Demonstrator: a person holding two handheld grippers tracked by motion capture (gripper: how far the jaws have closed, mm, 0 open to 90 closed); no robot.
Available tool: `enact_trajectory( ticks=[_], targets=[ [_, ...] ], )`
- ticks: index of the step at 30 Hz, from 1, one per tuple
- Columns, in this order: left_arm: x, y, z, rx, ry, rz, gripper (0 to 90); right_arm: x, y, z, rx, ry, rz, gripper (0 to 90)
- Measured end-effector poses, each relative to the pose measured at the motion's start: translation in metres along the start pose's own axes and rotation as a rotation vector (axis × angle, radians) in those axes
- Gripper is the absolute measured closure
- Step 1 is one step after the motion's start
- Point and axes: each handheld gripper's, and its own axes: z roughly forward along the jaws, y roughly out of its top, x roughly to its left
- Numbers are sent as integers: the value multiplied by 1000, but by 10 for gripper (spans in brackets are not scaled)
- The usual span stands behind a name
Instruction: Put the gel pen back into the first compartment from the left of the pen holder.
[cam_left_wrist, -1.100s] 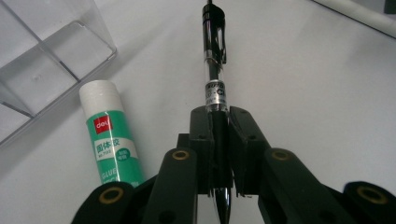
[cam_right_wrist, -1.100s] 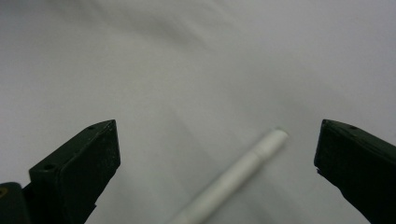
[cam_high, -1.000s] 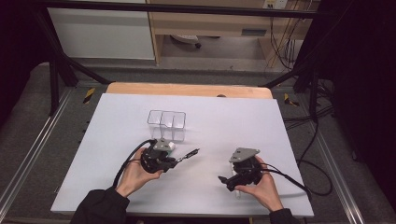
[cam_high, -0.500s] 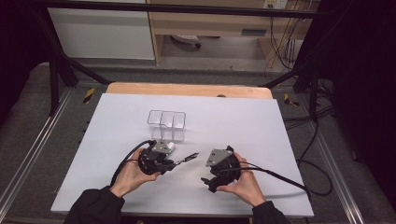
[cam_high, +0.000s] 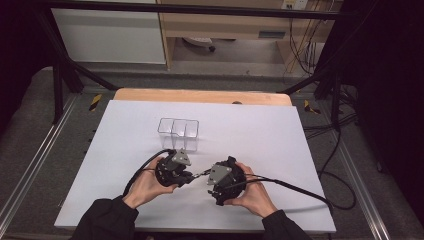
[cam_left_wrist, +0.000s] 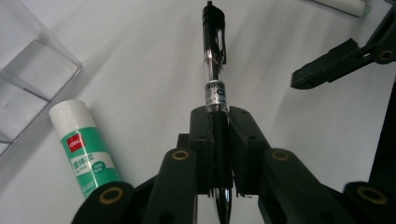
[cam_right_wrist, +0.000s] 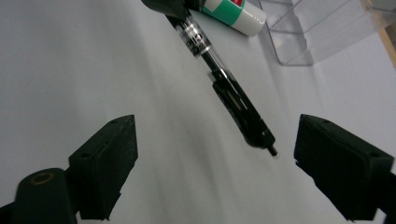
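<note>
Item 1: your left gripper (cam_left_wrist: 219, 140) was clamped on a black pen (cam_left_wrist: 214, 60), its clip end pointing to 12 o'clock in the left gripper view. Item 2: your right gripper (cam_right_wrist: 215, 154) stood with jaws wide, the pen's tip between them, untouched. Item 3: a green-labelled glue stick (cam_left_wrist: 84, 149) lay at 9 o'clock of the pen, beside a clear plastic organizer (cam_high: 178, 132) on the white table (cam_high: 260, 130).

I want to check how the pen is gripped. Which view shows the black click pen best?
The left gripper view: the black click pen with clear barrel runs up the picture, clamped between that gripper's jaws. The right gripper view shows its free clip end. The high view shows a thin sliver between both grippers.
</note>
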Motion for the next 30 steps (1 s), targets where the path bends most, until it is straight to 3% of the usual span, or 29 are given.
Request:
enact_trajectory(
  ticks=[12,20,30],
  targets=[
    [-8,15,13,18,-29,20,793,5,2,3,-6,-30,-214,357],
    [-14,24,19,24,-41,33,794,8,-1,4,-28,-50,-402,563],
    [-18,30,23,40,-47,42,793,10,-4,4,-28,-52,-498,714]
  ],
)
